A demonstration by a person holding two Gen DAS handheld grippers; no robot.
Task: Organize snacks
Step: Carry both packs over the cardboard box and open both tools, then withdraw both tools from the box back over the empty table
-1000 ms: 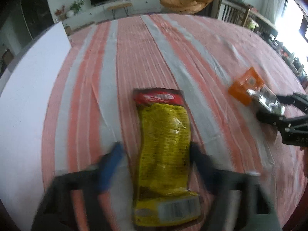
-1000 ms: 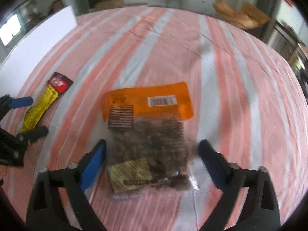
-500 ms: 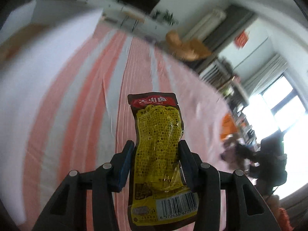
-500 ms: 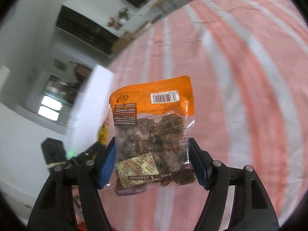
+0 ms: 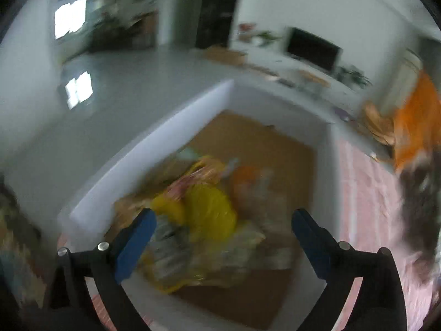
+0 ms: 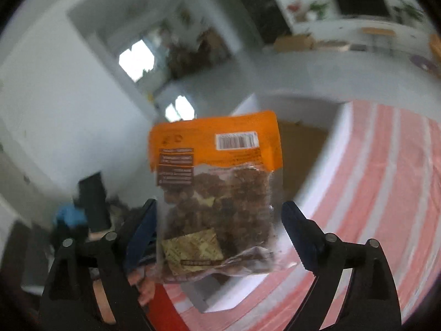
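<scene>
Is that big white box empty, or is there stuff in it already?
Not empty. The white box already holds a blurred pile of snack packets, a yellow one clearest, lying on its brown floor below the left gripper, whose jaws are opening.

A black flat television screen [image 5: 312, 52] is standing far ahead of the left gripper [image 5: 223, 215], up to its right, on a long white low cabinet [image 5: 278, 58]. A red-and-white striped tablecloth [image 6: 386, 193] is lying just right of the right gripper [image 6: 219, 205]; a bright window [image 6: 136, 60] is glowing far ahead, upper left.

A home living room: a television [image 5: 312, 49] on a low white cabinet [image 5: 289, 67], potted plants [image 6: 317, 7] beside it.
</scene>
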